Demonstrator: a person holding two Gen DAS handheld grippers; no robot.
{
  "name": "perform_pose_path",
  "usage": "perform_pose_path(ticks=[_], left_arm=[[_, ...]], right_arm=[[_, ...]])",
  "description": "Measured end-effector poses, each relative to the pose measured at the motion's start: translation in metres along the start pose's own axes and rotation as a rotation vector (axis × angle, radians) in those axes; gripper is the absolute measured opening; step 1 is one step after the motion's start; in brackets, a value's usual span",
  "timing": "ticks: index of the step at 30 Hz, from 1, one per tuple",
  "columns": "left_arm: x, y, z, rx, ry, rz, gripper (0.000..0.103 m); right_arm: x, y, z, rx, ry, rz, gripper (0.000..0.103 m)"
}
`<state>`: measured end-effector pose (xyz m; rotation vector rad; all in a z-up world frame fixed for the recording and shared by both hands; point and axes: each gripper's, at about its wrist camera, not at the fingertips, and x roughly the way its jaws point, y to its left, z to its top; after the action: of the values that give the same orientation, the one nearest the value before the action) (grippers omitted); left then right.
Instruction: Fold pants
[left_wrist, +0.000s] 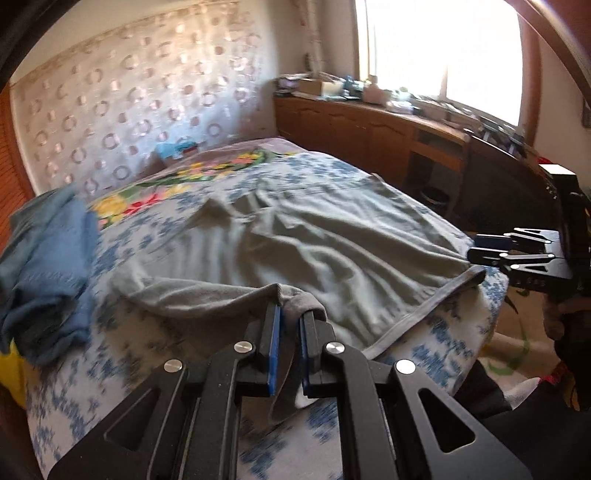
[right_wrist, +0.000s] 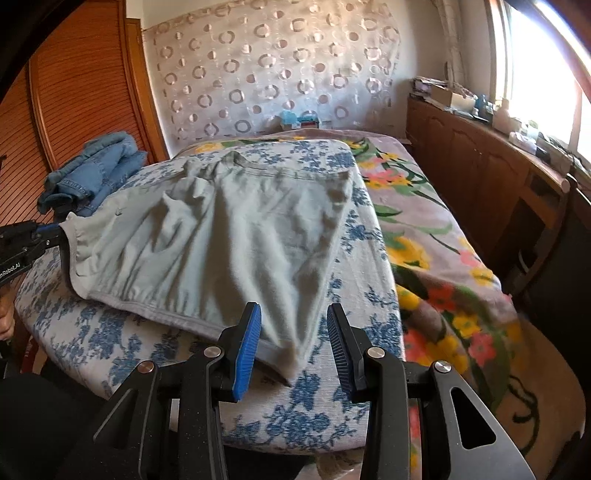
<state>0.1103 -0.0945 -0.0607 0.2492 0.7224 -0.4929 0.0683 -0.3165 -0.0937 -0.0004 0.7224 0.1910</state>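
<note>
Fingers (right_wrist: 251, 339) of right gripper (right_wrist: 293, 345) gape; left gripper (left_wrist: 290, 328) pinches pants (left_wrist: 295, 236).

Both tools are matte black metal with triangular cut-outs in their linkage arms and round silver pivot screws. The left gripper (left_wrist: 290, 332) carries flat blue pads on its inner finger faces; the right gripper (right_wrist: 293, 347) has ribbed blue pads (right_wrist: 248, 347). White lettering marks the left tool's side.
</note>
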Motion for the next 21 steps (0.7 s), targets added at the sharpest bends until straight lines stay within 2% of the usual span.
perform_pose_path(ticks=[4, 12, 16, 19, 21], left_arm=[[0.018, -0.019, 0.021, 0.054, 0.022, -0.025, 0.010], [0.030, -0.061, 0.056, 0.134, 0.017, -0.083, 0.010], [0.035, -0.075, 0.057, 0.148, 0.024, -0.104, 0.010], [0.043, -0.072, 0.051, 0.122, 0.062, -0.131, 0.010], [0.048, -0.069, 0.046, 0.110, 0.091, -0.141, 0.020]], right_arm=[[0.003, -0.006, -0.003, 0.018, 0.001, -0.004, 0.039], [0.001, -0.015, -0.003, 0.042, -0.016, -0.005, 0.039], [0.000, -0.013, -0.005, 0.041, -0.021, -0.002, 0.039], [0.001, -0.014, -0.007, 0.037, -0.021, 0.001, 0.039], [0.002, -0.012, -0.007, 0.036, -0.021, 0.004, 0.039]])
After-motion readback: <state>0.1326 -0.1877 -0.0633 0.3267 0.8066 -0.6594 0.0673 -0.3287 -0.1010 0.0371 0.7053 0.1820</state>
